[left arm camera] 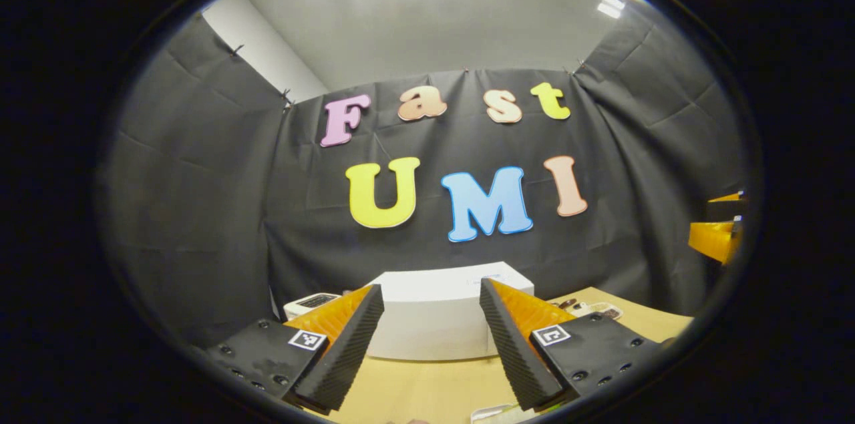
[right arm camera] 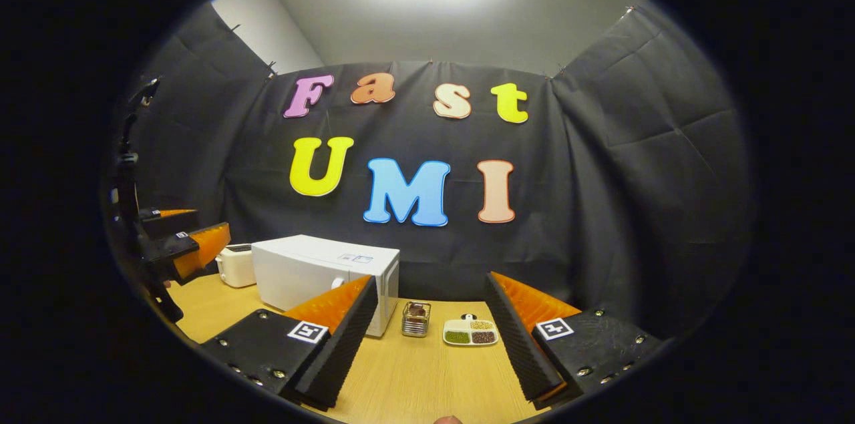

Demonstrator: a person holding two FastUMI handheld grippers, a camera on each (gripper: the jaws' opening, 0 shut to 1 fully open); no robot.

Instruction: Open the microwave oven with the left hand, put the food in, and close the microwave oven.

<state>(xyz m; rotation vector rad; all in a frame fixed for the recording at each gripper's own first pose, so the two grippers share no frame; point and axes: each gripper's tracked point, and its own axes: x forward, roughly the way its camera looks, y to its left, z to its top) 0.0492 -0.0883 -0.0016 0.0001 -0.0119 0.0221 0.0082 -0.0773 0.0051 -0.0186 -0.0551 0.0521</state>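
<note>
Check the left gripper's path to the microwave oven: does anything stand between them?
Nothing visible does. In the left gripper view the left gripper is open and aimed at the microwave oven, with bare table between them. The toaster sits off to one side, clear of that line.

No readable text anywhere.
</note>
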